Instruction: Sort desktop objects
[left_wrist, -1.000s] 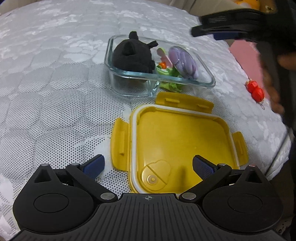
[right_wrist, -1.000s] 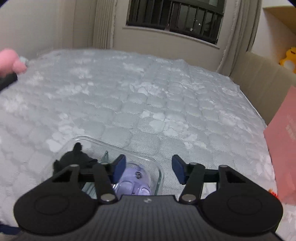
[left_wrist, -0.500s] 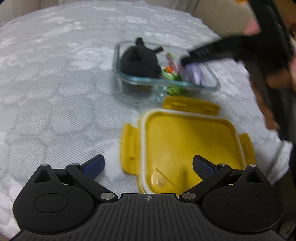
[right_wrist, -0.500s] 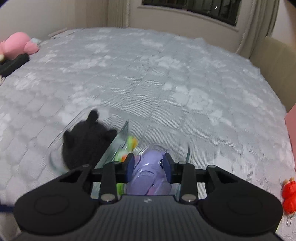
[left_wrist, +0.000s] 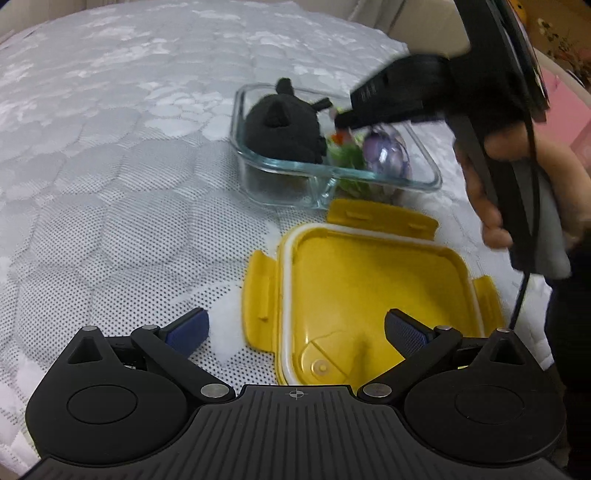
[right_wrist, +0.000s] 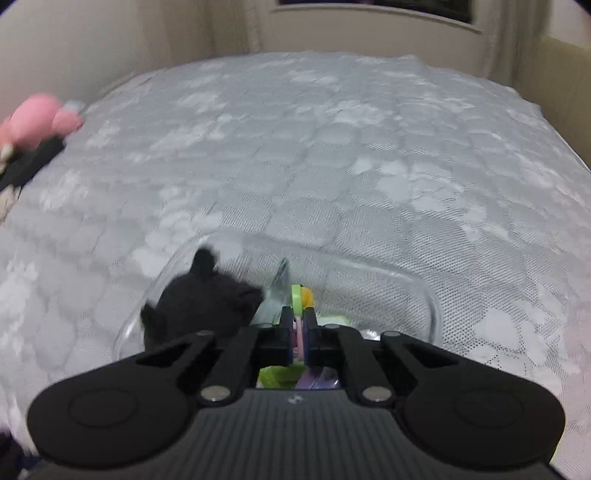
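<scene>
- Since a second ago, our right gripper has dropped from above the bed into the right compartment of the glass container, and its fingers, wide then, are now pinching together.
- We are closing those fingers on a thin pink and green toy piece; the gap is nearly gone, and the piece is standing on edge between the pads, its long axis running away from the camera toward the container's far wall.
- From our left wrist view, the right gripper is coming in from the upper right, tips down among the small toys, with a hand wrapped around its handle.
- We are seeing a black plush toy filling the container's left compartment, ears pointing up.
- A purple translucent shell-shaped toy is lying in the right compartment, its long axis running front to back, beside green leafy bits.
- We are holding our left gripper with fingers wide and nothing between them, hovering over the yellow lid, which is lying flat on the bed just in front of the container.
- A pink plush is sitting at the bed's far left edge.
</scene>
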